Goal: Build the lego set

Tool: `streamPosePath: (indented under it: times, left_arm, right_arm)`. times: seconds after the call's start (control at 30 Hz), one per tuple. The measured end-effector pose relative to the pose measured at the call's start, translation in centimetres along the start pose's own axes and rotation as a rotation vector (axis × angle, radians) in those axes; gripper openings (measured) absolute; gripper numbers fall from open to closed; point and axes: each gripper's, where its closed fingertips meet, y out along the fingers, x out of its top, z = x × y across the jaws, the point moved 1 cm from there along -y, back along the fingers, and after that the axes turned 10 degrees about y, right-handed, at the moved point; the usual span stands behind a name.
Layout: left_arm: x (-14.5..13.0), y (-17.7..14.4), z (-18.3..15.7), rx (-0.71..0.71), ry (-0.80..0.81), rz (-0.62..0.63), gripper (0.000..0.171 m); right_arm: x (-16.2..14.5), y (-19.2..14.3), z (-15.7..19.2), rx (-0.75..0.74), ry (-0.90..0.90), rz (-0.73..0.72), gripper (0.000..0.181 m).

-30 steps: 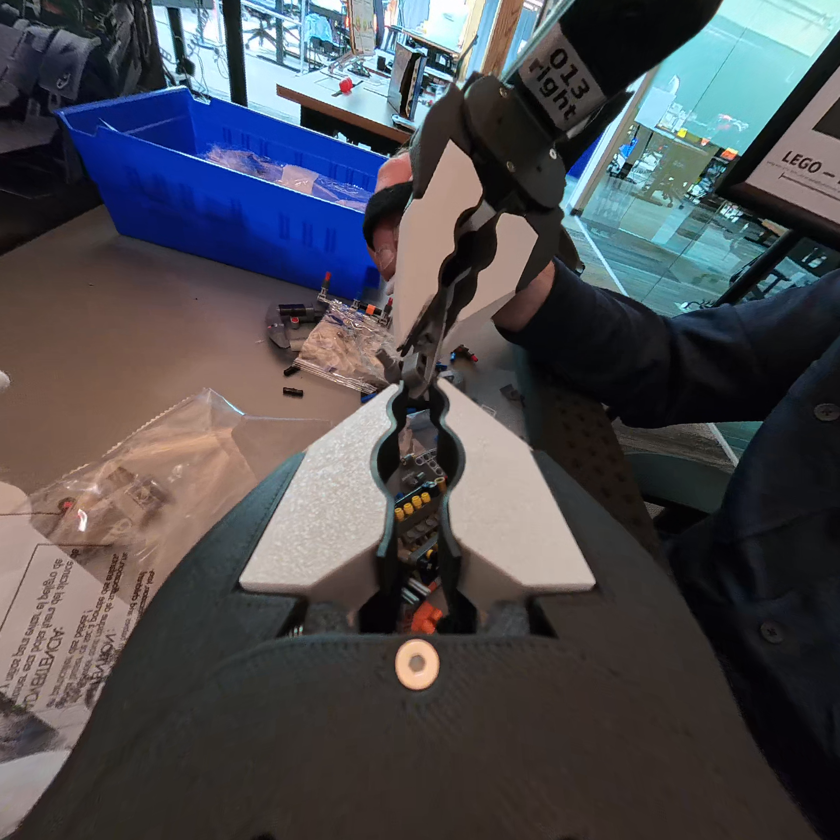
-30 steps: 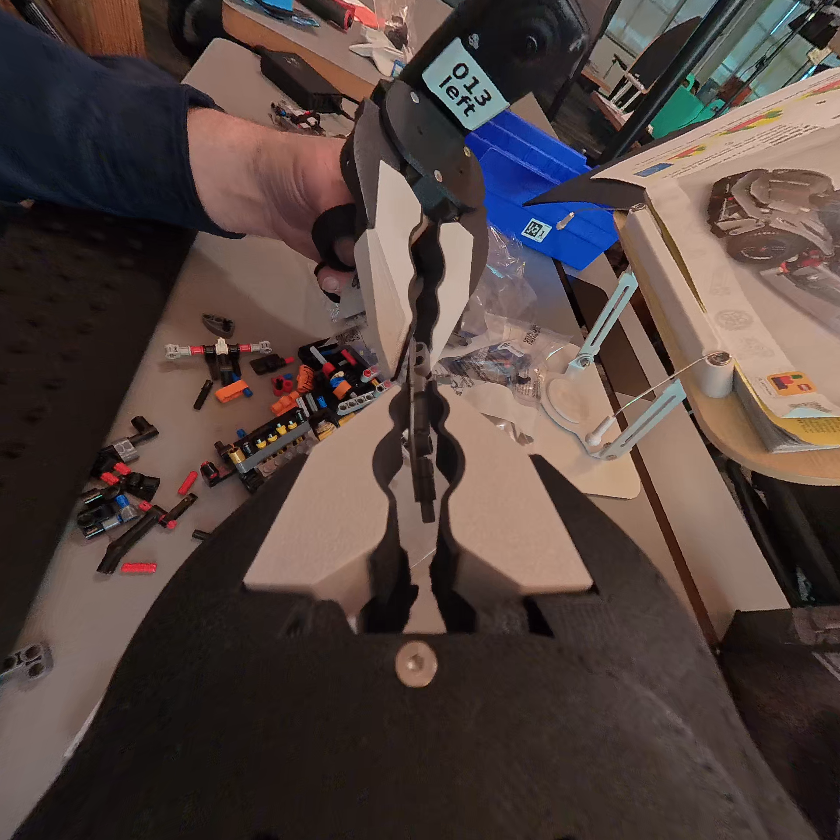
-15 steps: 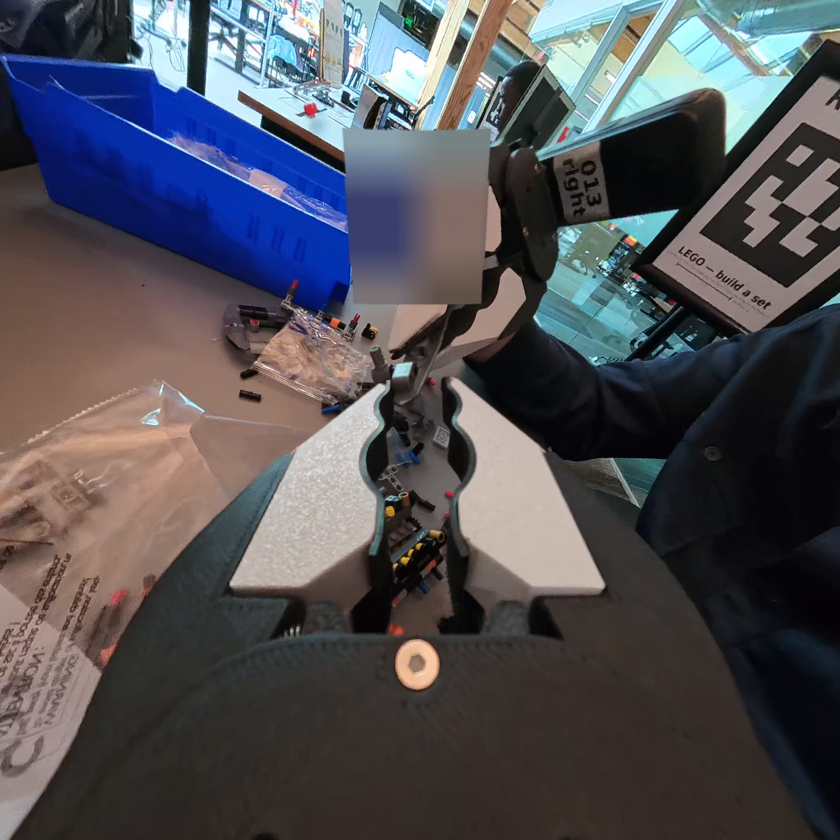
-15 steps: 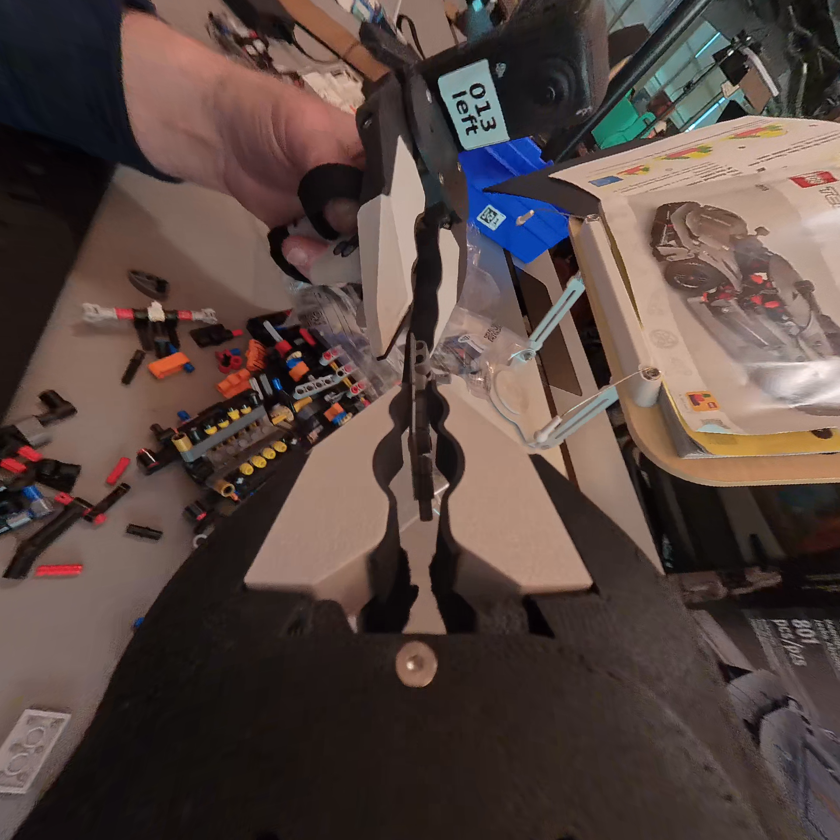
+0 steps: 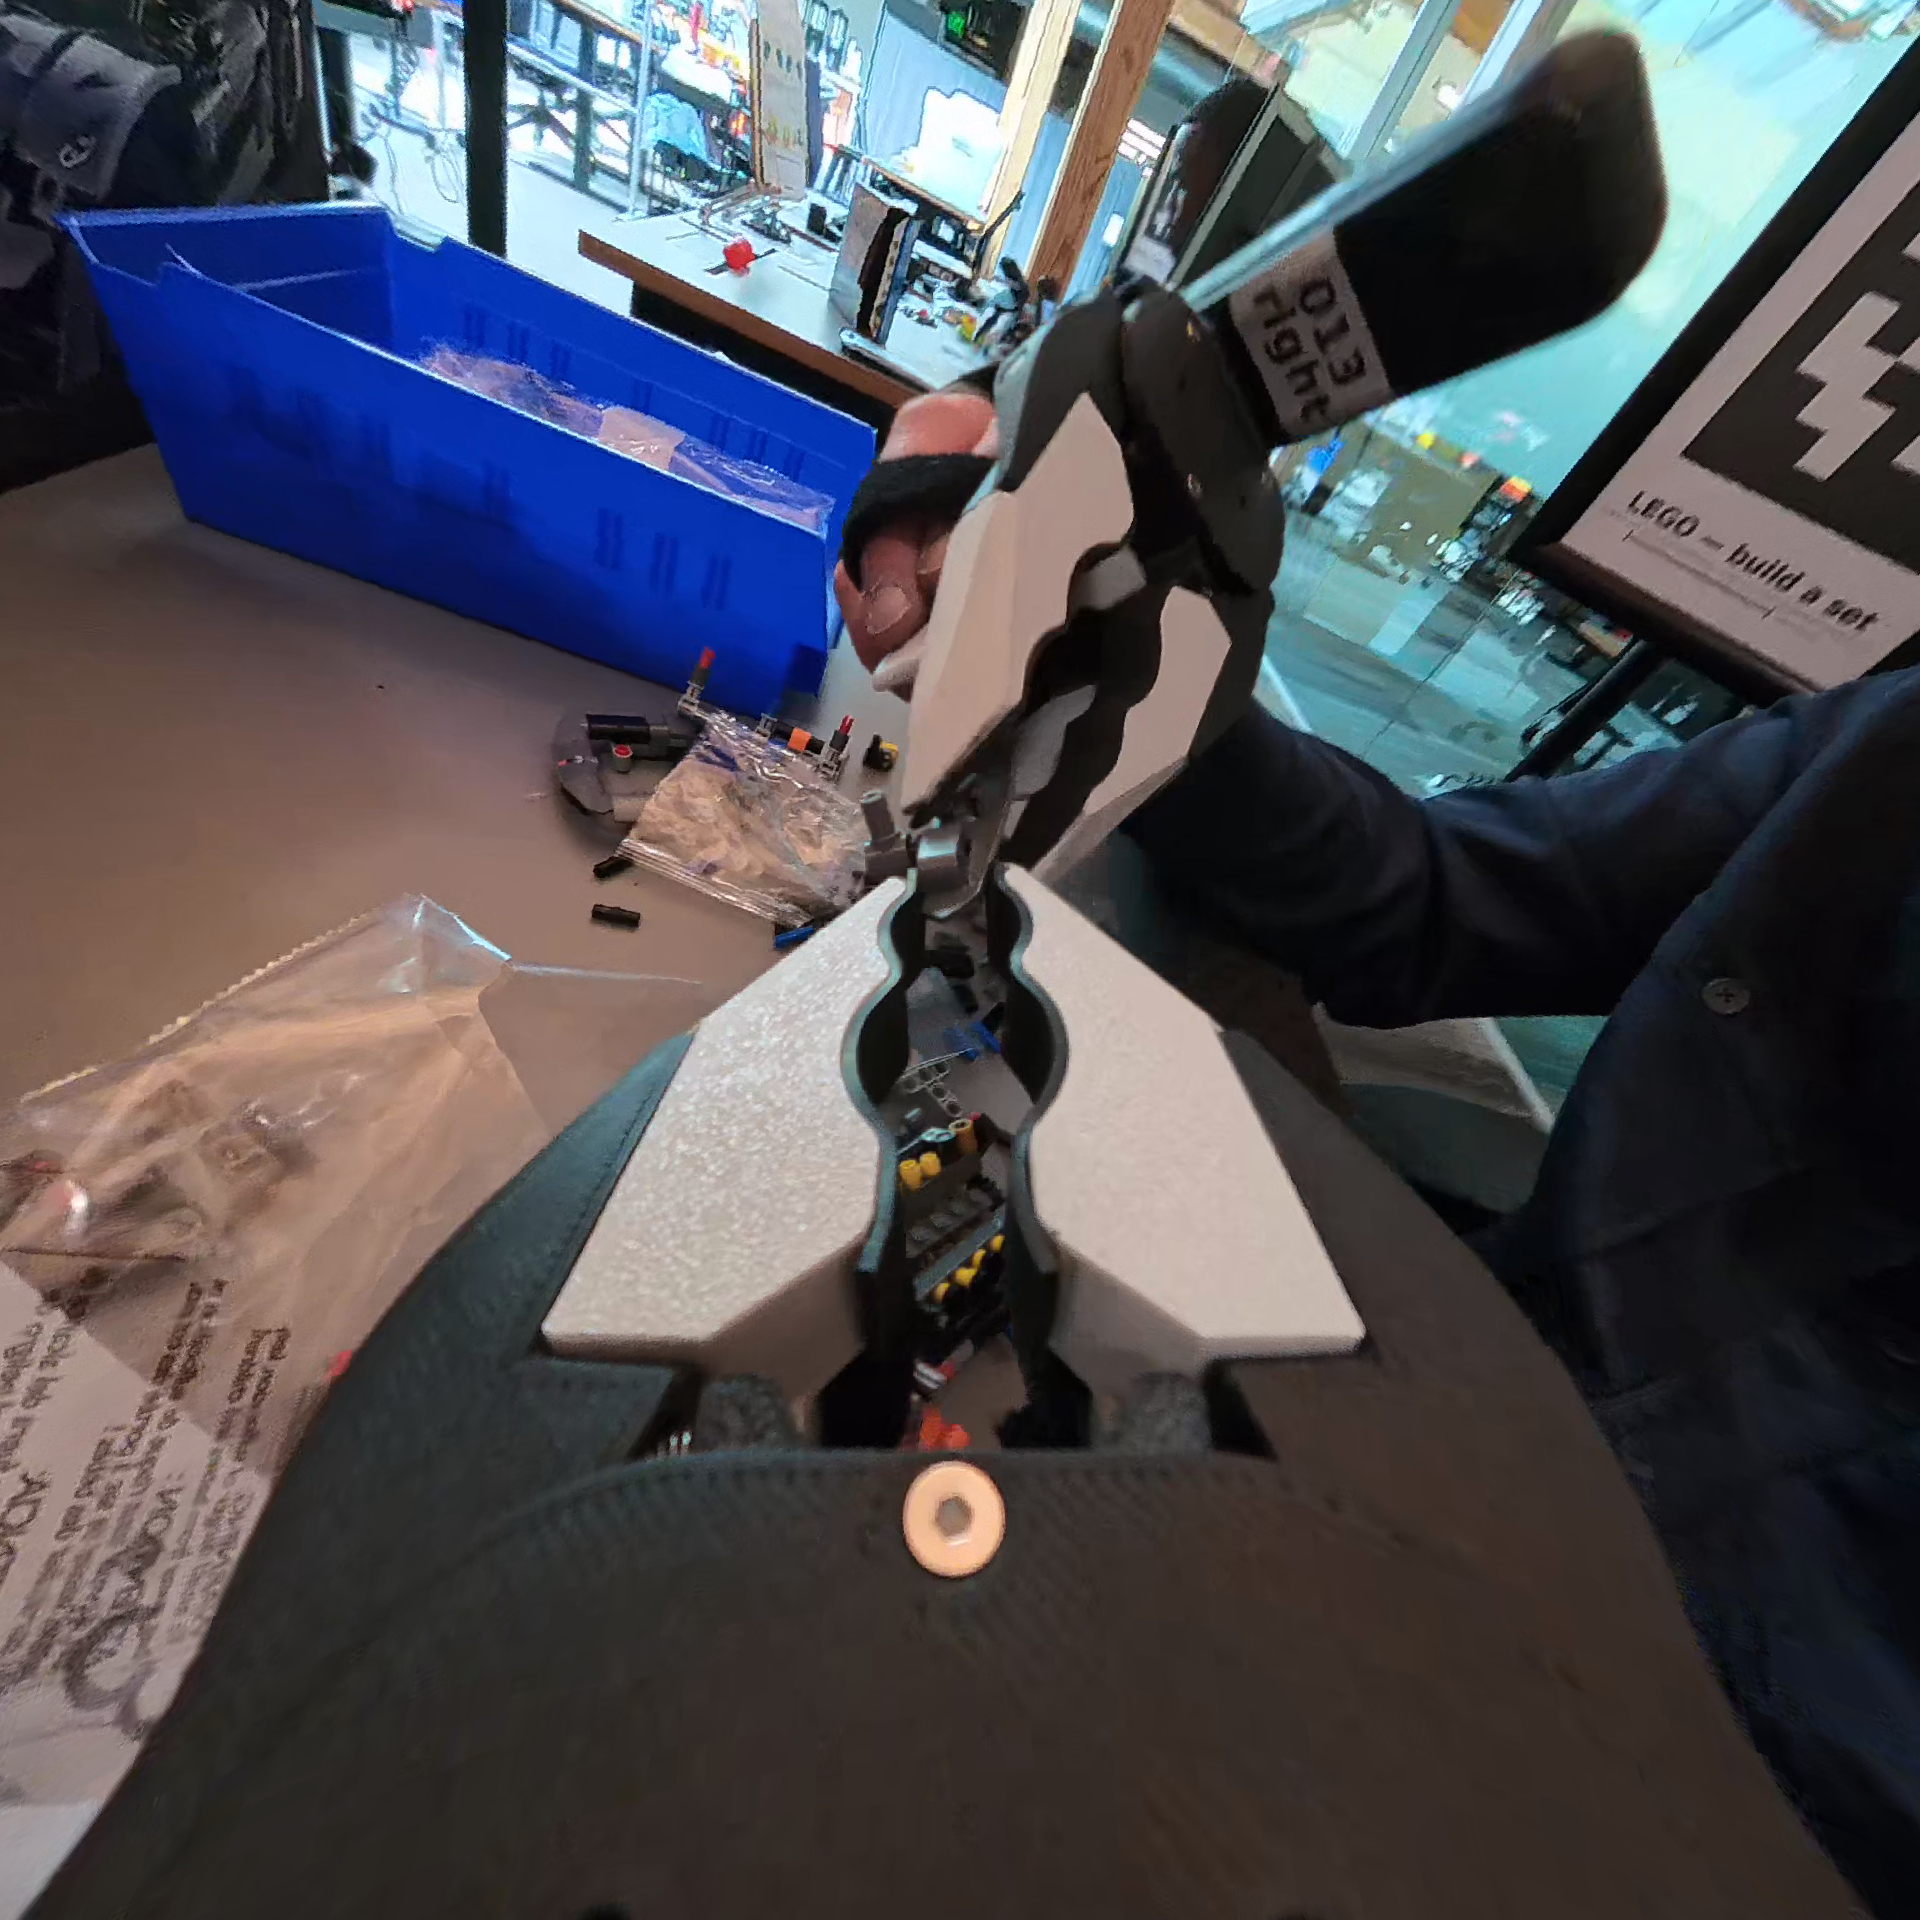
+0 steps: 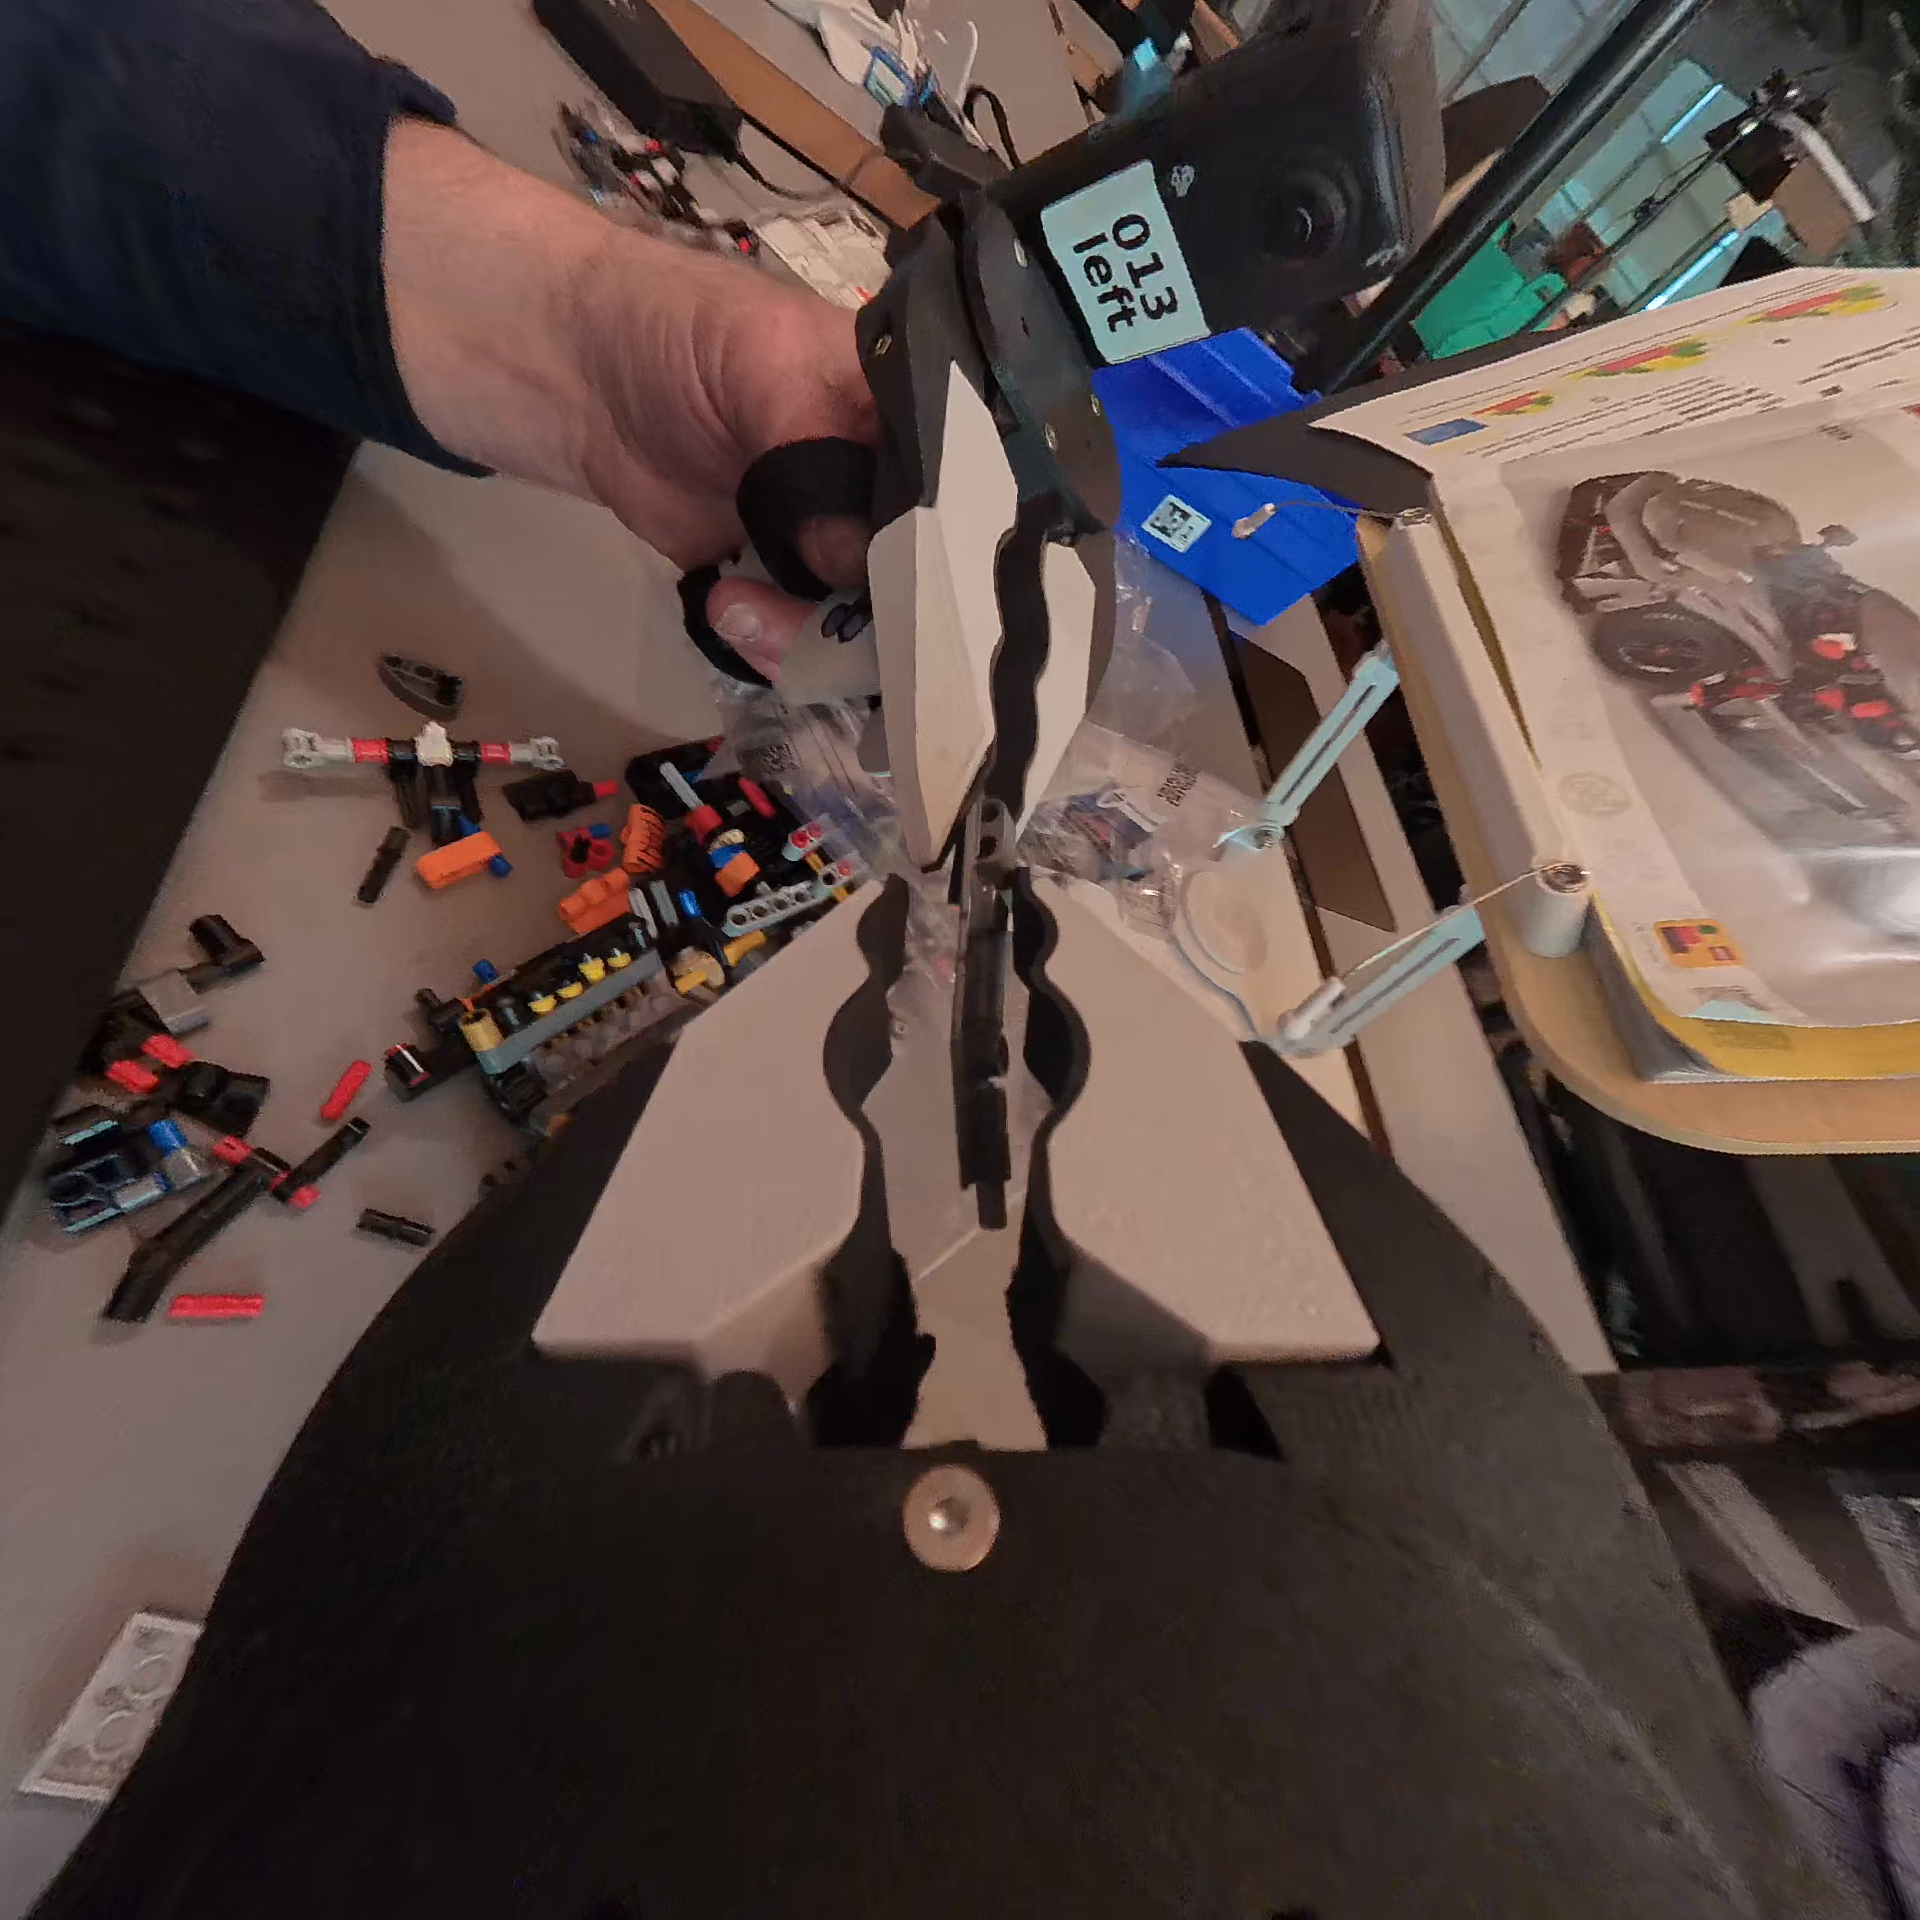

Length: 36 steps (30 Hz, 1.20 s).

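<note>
A slim black lego piece (image 6: pixel 982 1049) with a grey end (image 6: pixel 992 826) hangs in the air between both grippers. My right gripper (image 6: pixel 961 888) has its jaws apart around the black shaft, with a gap on the left side. My left gripper (image 5: pixel 951 888) comes from the opposite side and is shut on the grey end (image 5: pixel 940 868). In the left wrist view the right gripper (image 5: pixel 971 816) reaches down from above. In the right wrist view the left gripper (image 6: pixel 961 847) does the same. Both are held above the table.
Loose coloured lego pieces (image 6: pixel 623 894) and a partly built block with yellow pins (image 6: pixel 561 997) lie on the grey table (image 6: pixel 468 582). A blue bin (image 5: pixel 468 468), plastic bags (image 5: pixel 260 1091) and an instruction booklet on a stand (image 6: pixel 1714 675) are nearby. Left and right tips are no more than a few centimetres apart.
The left gripper opened half a second ago and has now closed on the grey end. The right gripper's jaws, earlier tight on the black piece, have spread apart.
</note>
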Motion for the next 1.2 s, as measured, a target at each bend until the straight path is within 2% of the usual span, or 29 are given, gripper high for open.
streamPosePath:
  times: [0.13,0.23,0.3,0.4,0.53,0.67,0.93,1.1,1.2]
  left_arm:
    - [-0.8,0.4,0.5,0.111,0.158,0.096,0.009]
    - [0.0,0.5,0.2,0.163,0.286,0.087,0.009]
    - [1.0,0.2,-0.2,0.194,0.372,0.058,0.008]
    - [1.6,-0.1,-0.8,0.218,0.448,0.046,0.008]
    - [1.2,-0.2,-0.4,0.244,0.458,0.076,0.009]
    - [1.2,-0.4,-0.3,0.242,0.437,0.072,0.01]
    - [1.1,-0.6,0.2,0.124,0.16,-0.017,0.018]
    - [1.0,-0.8,0.8,0.11,0.078,-0.042,0.008]
    - [0.8,-0.7,0.9,0.142,0.117,-0.016,0.007]
  right_arm:
    - [0.4,-0.6,-0.5,0.086,0.184,-0.083,0.02]
    - [-0.3,-0.6,-0.8,0.163,0.349,-0.08,0.025]
    - [-0.9,-0.3,-0.5,0.199,0.379,-0.053,0.022]
    - [0.0,-0.5,0.1,0.211,0.322,-0.101,0.014]
    - [-0.3,-0.2,0.1,0.207,0.299,-0.105,0.012]
    - [-0.2,0.0,0.0,0.129,0.203,-0.081,0.011]
    - [-1.2,0.5,-1.1,-0.089,-0.03,0.066,0.011]
    - [-1.6,0.9,-1.3,-0.152,-0.119,0.126,0.011]
    - [-1.8,0.9,-1.3,-0.15,-0.115,0.136,0.011]
